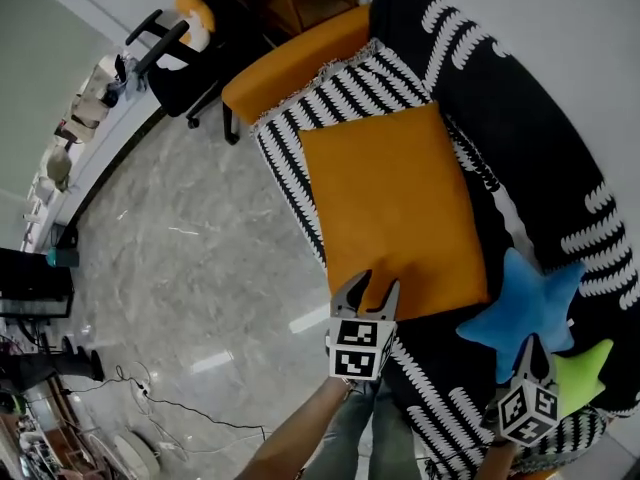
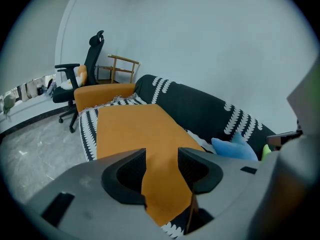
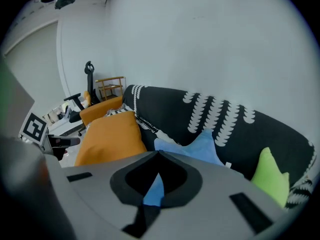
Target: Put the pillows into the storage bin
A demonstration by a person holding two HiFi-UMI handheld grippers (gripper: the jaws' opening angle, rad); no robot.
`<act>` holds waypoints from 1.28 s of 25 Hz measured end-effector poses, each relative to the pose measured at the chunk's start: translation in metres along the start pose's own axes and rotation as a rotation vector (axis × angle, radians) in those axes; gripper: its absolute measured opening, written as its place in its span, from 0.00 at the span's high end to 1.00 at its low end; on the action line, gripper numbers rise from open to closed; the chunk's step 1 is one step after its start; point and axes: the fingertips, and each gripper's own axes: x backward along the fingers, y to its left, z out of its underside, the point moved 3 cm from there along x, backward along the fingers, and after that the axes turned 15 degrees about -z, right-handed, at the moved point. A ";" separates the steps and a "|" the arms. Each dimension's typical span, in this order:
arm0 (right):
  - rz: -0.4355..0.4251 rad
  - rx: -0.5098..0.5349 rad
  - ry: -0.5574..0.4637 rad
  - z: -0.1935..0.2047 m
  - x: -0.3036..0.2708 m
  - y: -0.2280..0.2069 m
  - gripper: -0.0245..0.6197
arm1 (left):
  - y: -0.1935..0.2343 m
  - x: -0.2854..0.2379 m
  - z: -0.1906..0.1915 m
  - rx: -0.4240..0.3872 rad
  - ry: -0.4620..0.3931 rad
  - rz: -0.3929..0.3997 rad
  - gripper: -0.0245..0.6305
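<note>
black-and-white sofa (image 1: 520, 118) holds the orange pillow (image 1: 395, 208), blue star pillow (image 1: 525, 308) and green pillow (image 1: 580, 373). left gripper (image 1: 378, 286) hovers wide and empty at the orange one's edge, likely to grab it. right gripper (image 1: 532, 346) is closed, empty. no bin shows.

Open glossy floor (image 1: 180, 268) beside the sofa (image 1: 520, 118); orange pillow (image 1: 395, 208) across its seat, office chair (image 1: 190, 83) past its end.

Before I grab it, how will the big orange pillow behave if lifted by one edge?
Probably floppy: the orange pillow is wide, flat and soft-looking, so it should sag from one edge. Likely light for its size. Its fabric cover shouldn't slip, and it won't roll.
</note>
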 end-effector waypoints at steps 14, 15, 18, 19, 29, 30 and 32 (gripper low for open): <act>-0.037 -0.022 0.058 0.028 -0.025 -0.014 0.96 | -0.019 -0.062 -0.020 -0.279 0.094 0.070 0.67; -0.035 -0.029 0.058 0.029 -0.027 -0.018 0.96 | -0.022 -0.070 -0.022 -0.305 0.106 0.076 0.67; -0.023 -0.048 0.058 0.035 -0.029 -0.027 0.96 | -0.028 -0.089 -0.028 -0.376 0.152 0.090 0.67; -0.018 -0.054 0.060 0.036 -0.029 -0.029 0.96 | -0.026 -0.094 -0.030 -0.395 0.163 0.088 0.67; 0.037 -0.089 0.072 0.043 -0.027 -0.057 0.96 | -0.007 -0.142 -0.051 -0.438 0.249 0.075 0.62; 0.041 -0.093 0.072 0.044 -0.027 -0.059 0.96 | -0.006 -0.145 -0.050 -0.441 0.263 0.076 0.62; 0.046 -0.102 0.074 0.046 -0.027 -0.061 0.96 | -0.005 -0.151 -0.047 -0.450 0.287 0.080 0.62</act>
